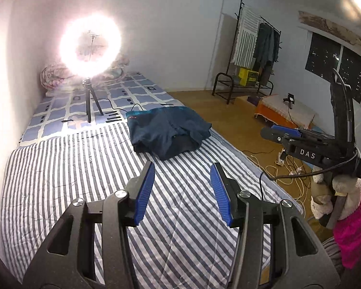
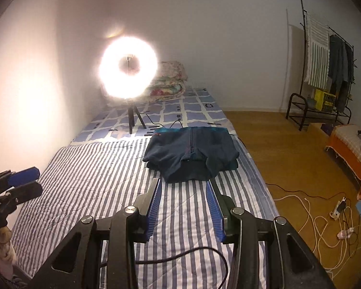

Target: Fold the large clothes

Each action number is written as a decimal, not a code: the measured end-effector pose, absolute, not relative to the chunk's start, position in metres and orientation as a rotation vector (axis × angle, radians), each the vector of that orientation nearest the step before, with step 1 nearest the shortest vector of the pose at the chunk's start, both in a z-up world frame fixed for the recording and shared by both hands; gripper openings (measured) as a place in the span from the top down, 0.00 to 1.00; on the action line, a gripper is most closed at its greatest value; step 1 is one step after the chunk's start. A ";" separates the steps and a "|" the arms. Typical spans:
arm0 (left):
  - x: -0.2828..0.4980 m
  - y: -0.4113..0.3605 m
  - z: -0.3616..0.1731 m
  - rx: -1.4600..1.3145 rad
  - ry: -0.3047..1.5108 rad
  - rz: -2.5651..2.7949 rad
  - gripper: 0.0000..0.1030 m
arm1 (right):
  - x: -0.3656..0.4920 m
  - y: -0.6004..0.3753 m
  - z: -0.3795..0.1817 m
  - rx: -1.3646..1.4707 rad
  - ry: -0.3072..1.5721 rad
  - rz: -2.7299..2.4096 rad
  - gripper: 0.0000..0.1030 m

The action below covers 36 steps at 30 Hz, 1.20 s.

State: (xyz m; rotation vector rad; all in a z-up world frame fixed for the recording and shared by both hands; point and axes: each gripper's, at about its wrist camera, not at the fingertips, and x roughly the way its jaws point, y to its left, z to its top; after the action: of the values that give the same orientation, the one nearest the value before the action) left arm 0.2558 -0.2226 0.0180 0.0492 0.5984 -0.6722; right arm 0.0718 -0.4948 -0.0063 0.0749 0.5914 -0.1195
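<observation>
A dark blue garment [image 1: 168, 132] lies folded into a compact bundle on the striped bed cover [image 1: 72, 168]; it also shows in the right wrist view [image 2: 190, 151]. My left gripper [image 1: 182, 166] is open and empty, held above the cover short of the garment. My right gripper [image 2: 184, 183] is open and empty, its fingertips just short of the garment's near edge. The right gripper also shows from the side in the left wrist view [image 1: 276, 132], over the floor. The left gripper shows at the left edge of the right wrist view [image 2: 31, 180].
A lit ring light [image 1: 90, 45] on a tripod stands on the bed behind the garment, its cable trailing near it. Folded quilts [image 2: 168, 82] lie at the bed's head. A clothes rack [image 1: 252, 48], a low orange bench [image 2: 349, 149] and loose cables [image 2: 325, 228] are on the wooden floor at right.
</observation>
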 end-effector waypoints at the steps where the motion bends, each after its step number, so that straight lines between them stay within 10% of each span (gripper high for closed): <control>1: 0.252 -0.221 0.016 0.049 0.600 -0.674 0.52 | 0.070 -0.495 -0.009 0.078 0.586 -0.122 0.61; 21: 0.240 -0.206 -0.004 0.101 0.576 -0.596 0.03 | 0.063 -0.490 -0.029 0.056 0.530 -0.221 0.00; 36: 0.234 -0.210 -0.010 0.164 0.588 -0.528 0.00 | 0.064 -0.486 -0.030 0.061 0.516 -0.215 0.00</control>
State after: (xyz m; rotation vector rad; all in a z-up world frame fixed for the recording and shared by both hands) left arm 0.2342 -0.2102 -0.0100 0.1644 0.5881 -0.5284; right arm 0.0635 -0.4860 -0.0302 0.0612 0.5155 -0.2152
